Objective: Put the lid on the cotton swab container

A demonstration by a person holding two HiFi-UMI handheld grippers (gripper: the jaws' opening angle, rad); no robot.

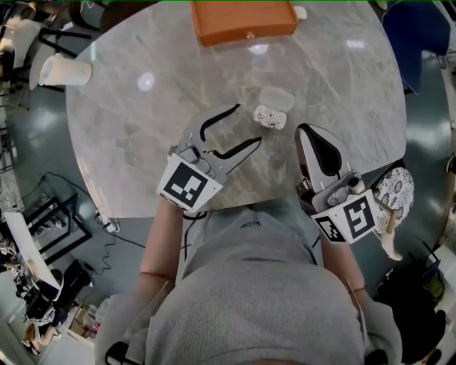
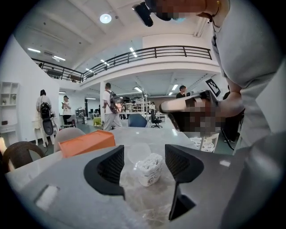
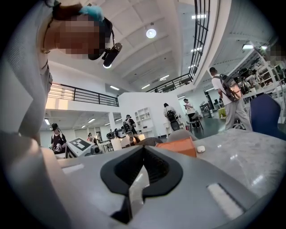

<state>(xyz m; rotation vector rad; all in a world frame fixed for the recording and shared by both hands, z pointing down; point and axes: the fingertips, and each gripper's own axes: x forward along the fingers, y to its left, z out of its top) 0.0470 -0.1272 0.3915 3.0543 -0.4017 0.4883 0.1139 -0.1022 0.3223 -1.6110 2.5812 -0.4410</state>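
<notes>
Head view: cotton swab container (image 1: 270, 117) sat on the marble table (image 1: 135, 128), small and pale, dark-speckled on top. Its print was too small to read in any view. Lid (image 1: 276, 98) lay off the container, just beyond it on the far side. The lid was clear and nearly lost against the marble, and whether the two touched could not be told.

Left gripper view: container was packed with white swabs and leaning slightly. It sat in line with the gap between the two black pads, just ahead of them, with neither pad touching it. The lid showed only as a faint translucent disc behind it.

Left gripper (image 1: 249, 124): fingers spread wide, nothing pinched, tips pointing at the container from the person's side.

Right gripper (image 1: 305, 130): fingers pressed together with nothing between them, beside the container on its right and clear of it. In the right gripper view neither container nor lid showed. The gripper body filled the lower frame.

Orange box (image 1: 244, 21) stood at the far edge of the table, cut off by the top of the frame. White cup (image 1: 64, 71) lay on its side at the far left rim.
</notes>
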